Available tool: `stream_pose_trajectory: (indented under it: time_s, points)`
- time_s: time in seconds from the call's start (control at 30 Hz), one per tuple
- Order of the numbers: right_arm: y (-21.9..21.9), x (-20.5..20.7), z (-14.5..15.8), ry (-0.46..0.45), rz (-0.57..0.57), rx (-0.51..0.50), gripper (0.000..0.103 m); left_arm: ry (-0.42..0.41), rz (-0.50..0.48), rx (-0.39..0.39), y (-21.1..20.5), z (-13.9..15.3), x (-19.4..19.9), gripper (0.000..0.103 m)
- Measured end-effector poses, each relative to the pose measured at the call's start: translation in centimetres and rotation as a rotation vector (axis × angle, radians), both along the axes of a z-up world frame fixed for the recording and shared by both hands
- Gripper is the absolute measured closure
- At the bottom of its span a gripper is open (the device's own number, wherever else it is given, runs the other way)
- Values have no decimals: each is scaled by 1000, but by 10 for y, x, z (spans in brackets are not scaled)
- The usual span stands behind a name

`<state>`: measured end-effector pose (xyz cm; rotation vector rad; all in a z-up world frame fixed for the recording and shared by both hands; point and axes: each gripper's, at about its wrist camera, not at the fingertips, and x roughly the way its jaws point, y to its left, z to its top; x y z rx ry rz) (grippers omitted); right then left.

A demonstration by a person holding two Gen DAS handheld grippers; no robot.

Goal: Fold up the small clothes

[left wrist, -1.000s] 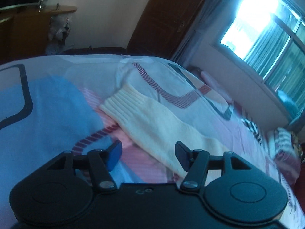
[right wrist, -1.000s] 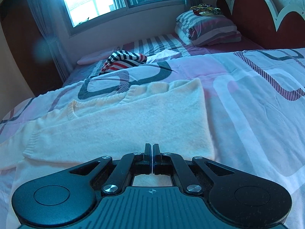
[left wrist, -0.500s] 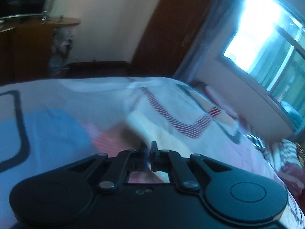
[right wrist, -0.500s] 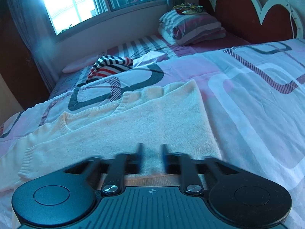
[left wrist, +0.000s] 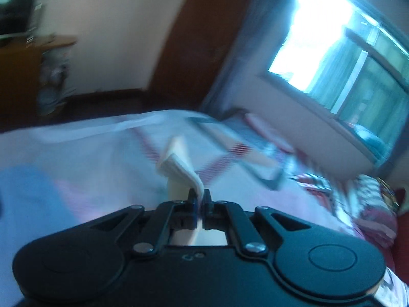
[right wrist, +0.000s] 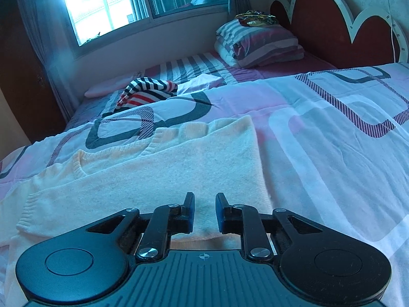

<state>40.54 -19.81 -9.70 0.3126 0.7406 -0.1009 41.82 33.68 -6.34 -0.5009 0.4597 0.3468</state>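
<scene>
**Pinching one cream sleeve, one claw parted**

Counting the scene gives two black two-finger grippers, one cream knitted sweater (right wrist: 158, 179), one striped red, white and navy garment (right wrist: 148, 92) bunched near the window side, and one stack of folded striped pillows (right wrist: 260, 41) against the scalloped dark red headboard (right wrist: 329, 23).

The left gripper (left wrist: 200, 202) has its fingers pressed together on a cream ribbed sleeve cuff (left wrist: 179, 170), which rises from the pinch and curls over above the patterned white, pink and blue bedsheet (left wrist: 76, 153); that view is motion-blurred, so finer detail of the cuff cannot be read.

The right gripper (right wrist: 204, 211) sits low over the sweater's near edge with its blue-padded fingers (right wrist: 190, 212) apart and nothing between them.

The sweater lies flat across the bed, partly folded: an upper layer with a ribbed hem runs across its middle, and a ribbed neckline shows at the left. Its knit looks soft and fuzzy, with a straight right edge. The bedsheet beneath is smooth cotton-like cloth printed with rounded rectangles, some hatched in maroon. A bright window (right wrist: 102, 2) with grey curtains stands beyond the bed.
</scene>
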Motion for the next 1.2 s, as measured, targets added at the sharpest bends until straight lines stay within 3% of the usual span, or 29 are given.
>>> stream_pose_trajectory:
  time_s: [0.17, 0.33, 0.47, 0.67, 0.83, 0.97, 1.0, 1.07, 1.1, 1.2]
  points:
    - [-15, -11, 2, -17, -2, 18, 84, 0, -206, 28, -81, 14, 29, 101]
    - [-32, -20, 7, -38, 1, 43, 84, 41, -420, 124, -189, 10, 54, 101]
    - [-46, -28, 11, -56, 2, 72, 84, 60, -535, 174, -262, 5, 62, 101]
    - [-66, -41, 14, -67, -1, 119, 84, 151, -723, 286, -366, -20, 71, 101]
    - [-80, -49, 16, -66, 13, 163, 84, 226, -816, 295, -422, -49, 68, 99]
    - [-82, -49, 19, -90, 7, 207, 80, 226, -874, 297, -437, -54, 58, 59]
    - [-81, -47, 20, -97, 14, 231, 76, 218, -865, 296, -435, -51, 54, 57]
    - [-74, -41, 22, -115, 34, 266, 46, 188, -806, 327, -419, -42, 38, 45]
    - [-69, -38, 23, -127, 56, 285, 43, 170, -763, 348, -405, -37, 29, 33]
    - [-47, -21, 22, -117, 127, 321, 44, 140, -602, 429, -354, -28, 1, 23]
